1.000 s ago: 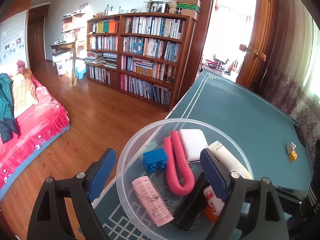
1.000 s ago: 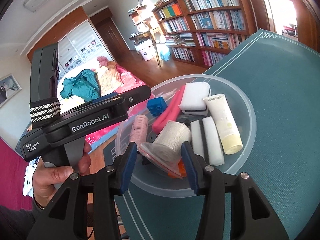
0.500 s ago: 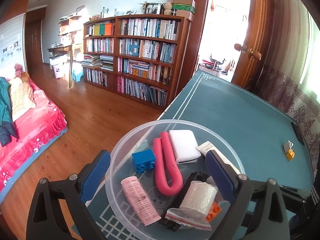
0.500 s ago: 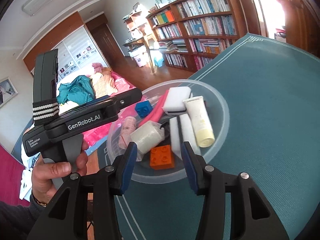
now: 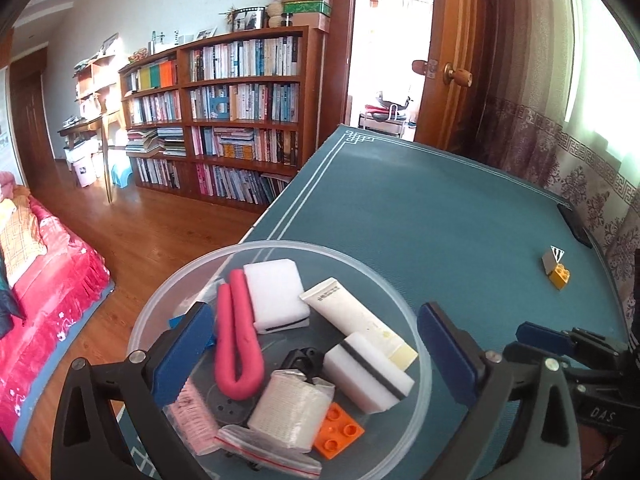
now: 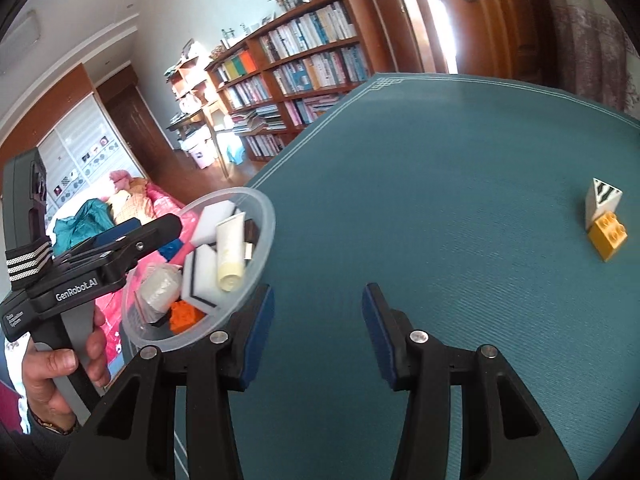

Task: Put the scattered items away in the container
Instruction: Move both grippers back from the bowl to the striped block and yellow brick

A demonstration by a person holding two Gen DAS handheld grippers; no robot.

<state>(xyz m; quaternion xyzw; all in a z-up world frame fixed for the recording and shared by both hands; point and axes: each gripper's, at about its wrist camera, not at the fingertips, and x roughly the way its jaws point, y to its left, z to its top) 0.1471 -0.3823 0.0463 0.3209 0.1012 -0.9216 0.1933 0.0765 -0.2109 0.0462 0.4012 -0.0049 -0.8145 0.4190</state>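
Hovering wide and empty, the right gripper is facing the yellow plastic toy brick; it is risking toppling the touching white patterned block, while the left gripper, also spread, is idling over the clear round plastic bowl.

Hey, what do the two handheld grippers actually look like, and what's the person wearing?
Both grippers, left and right, have black plastic frames, blue finger pads and silver screws. The left one's body reads "GenRobot.AI" and carries a black-and-white striped band. A dark sleeve and a wristband show.
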